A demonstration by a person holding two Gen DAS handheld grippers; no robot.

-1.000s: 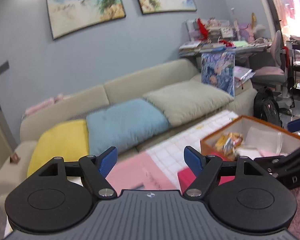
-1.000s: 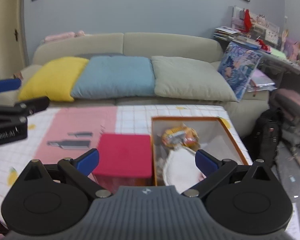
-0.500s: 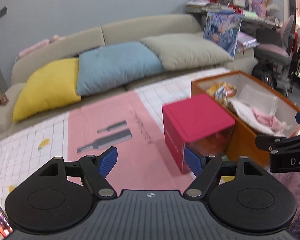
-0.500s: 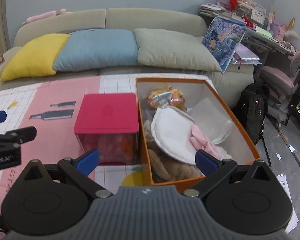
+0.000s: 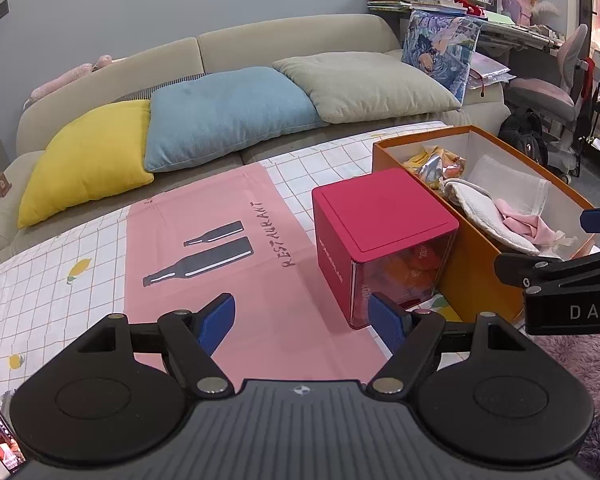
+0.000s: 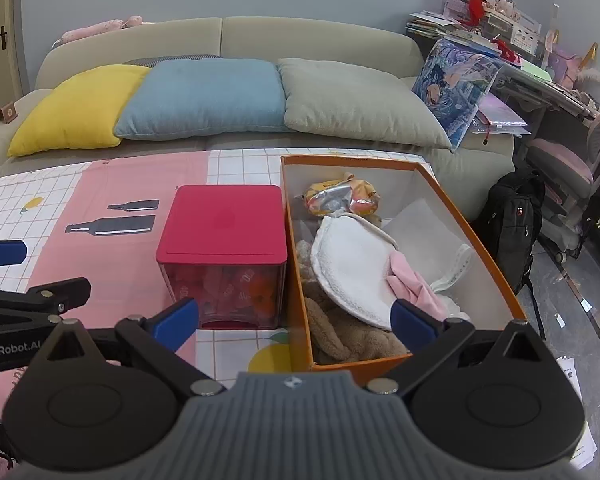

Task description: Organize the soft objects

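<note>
An open orange box [image 6: 298, 304] [image 5: 470, 268] stands on the table. It holds a white plush piece [image 6: 354, 264] [image 5: 484, 210], a pink cloth [image 6: 414, 284] [image 5: 526, 224], a brown fuzzy piece [image 6: 352, 336] and a snack bag [image 6: 342, 196] [image 5: 432, 162]. A red-lidded clear box [image 6: 224, 228] [image 5: 384, 216] stands just left of it. My left gripper [image 5: 302, 320] is open and empty over the pink cloth mat. My right gripper [image 6: 296, 320] is open and empty, above the near end of the orange box.
The table carries a checked cloth [image 5: 40, 280] with a pink mat [image 5: 236, 248]. Behind it is a beige sofa [image 6: 220, 36] with yellow, blue and grey cushions. A black backpack [image 6: 512, 220], a chair and a cluttered desk are at the right.
Both grippers have tilted down and come closer to the table. The red-lidded box and the orange box now show larger and nearer. Both stay open.
</note>
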